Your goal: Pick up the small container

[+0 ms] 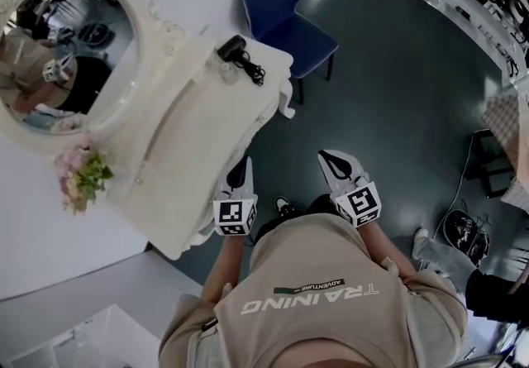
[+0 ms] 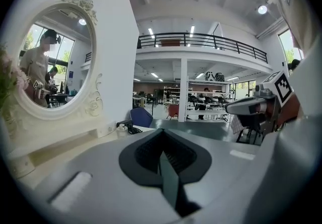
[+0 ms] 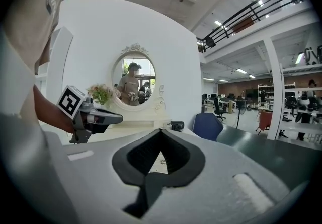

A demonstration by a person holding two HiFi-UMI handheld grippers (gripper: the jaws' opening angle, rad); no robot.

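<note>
The small container [image 1: 224, 69] is a little clear jar at the far end of the white dressing table [image 1: 207, 135], beside a black corded device [image 1: 236, 49]. In the left gripper view the jar [image 2: 122, 130] is small and distant; in the right gripper view the jar [image 3: 163, 124] is barely discernible. My left gripper [image 1: 240, 169] is shut and empty, over the table's near right edge. My right gripper [image 1: 334, 161] hangs over the floor to the right, its jaws meeting at the tip with nothing held. Both point toward the table's far end, well short of the jar.
An oval mirror [image 1: 66, 52] stands along the table's left side, with pink flowers [image 1: 81, 174] at its near end. A blue chair [image 1: 285, 23] sits beyond the table's far end. The dark floor [image 1: 397, 93] spreads to the right, with bags and shelving at its edge.
</note>
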